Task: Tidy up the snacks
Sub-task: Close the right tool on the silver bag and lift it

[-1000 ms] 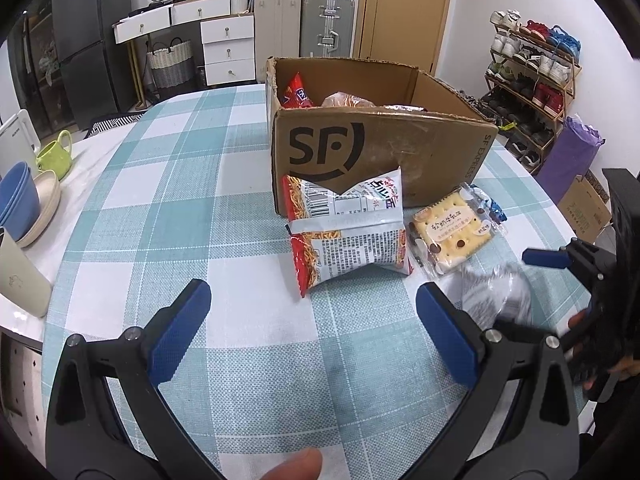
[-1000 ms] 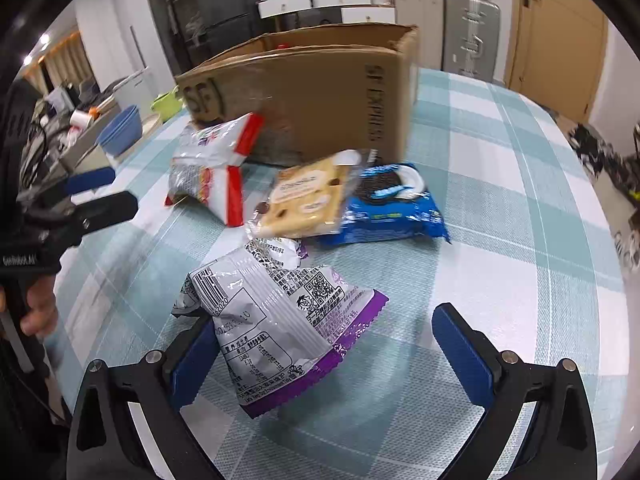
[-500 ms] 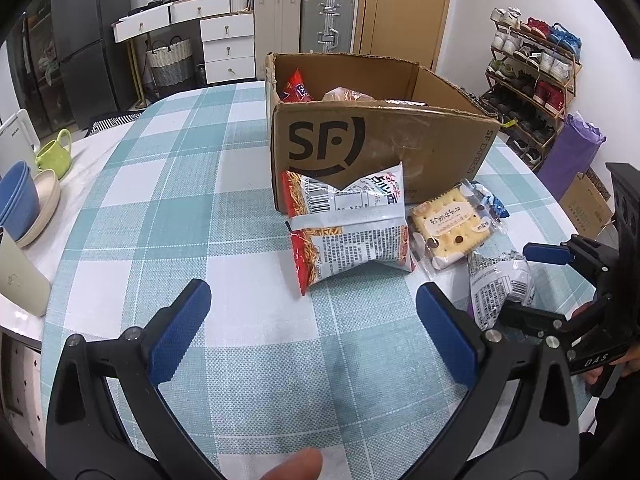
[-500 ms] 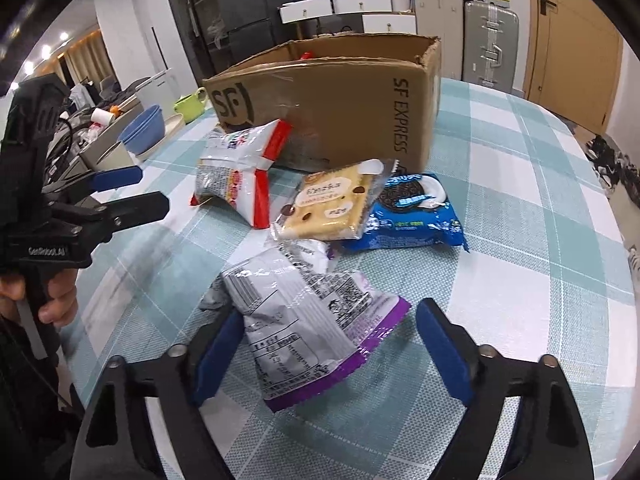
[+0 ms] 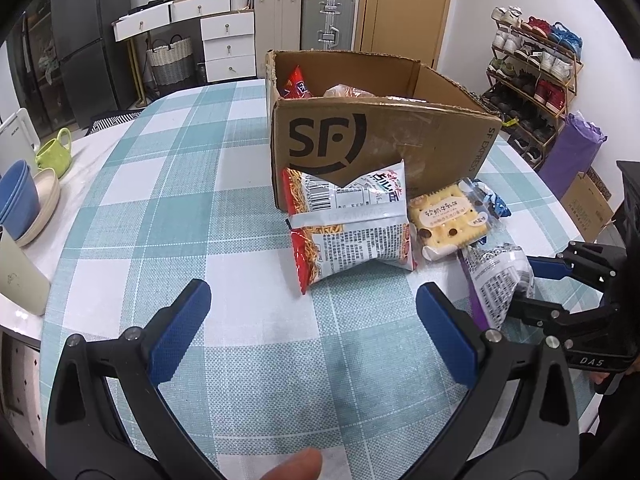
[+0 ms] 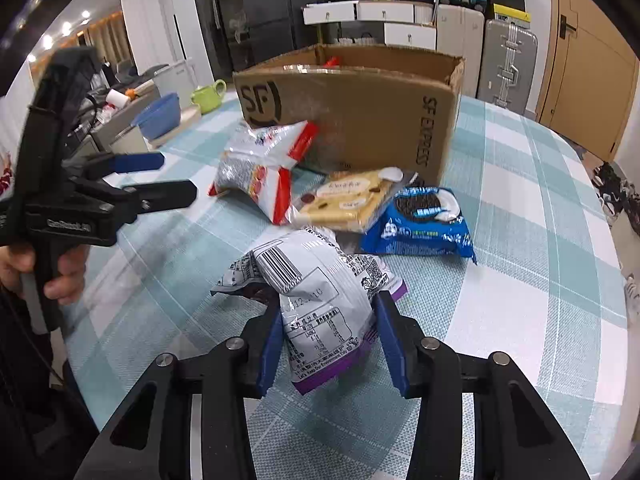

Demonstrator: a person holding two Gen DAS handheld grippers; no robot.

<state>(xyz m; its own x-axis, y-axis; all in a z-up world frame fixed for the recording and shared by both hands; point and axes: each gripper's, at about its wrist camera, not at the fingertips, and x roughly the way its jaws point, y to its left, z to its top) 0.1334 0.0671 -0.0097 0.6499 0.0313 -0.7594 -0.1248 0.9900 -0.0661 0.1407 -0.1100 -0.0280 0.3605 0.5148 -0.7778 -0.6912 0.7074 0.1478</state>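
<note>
Teal-and-white checked cloth covers the table [image 5: 168,216]; on it sits the brown SF cardboard box [image 5: 384,148], open-topped, with a red packet and a clear bag showing inside.

We hold the left gripper [image 5: 312,332] low over bare cloth, pointed at the box, its blue pads spread wide with nothing between them. In the right wrist view it shows side-on at the left edge, a hand wrapped round its handle.

The right gripper [image 6: 328,344] sits low at the table's near side, its pads closed against both sides of the white-and-purple snack bag [image 6: 316,292]. The bag is crumpled, barcode up, purple edge toward the camera.

Leaning on the box front is the red-and-white noodle packet [image 5: 352,224]. Just beside it lies the biscuit pack [image 6: 348,200], overlapping the blue Oreo pack [image 6: 424,224]. Whether the held bag clears the cloth, we cannot tell.
</note>
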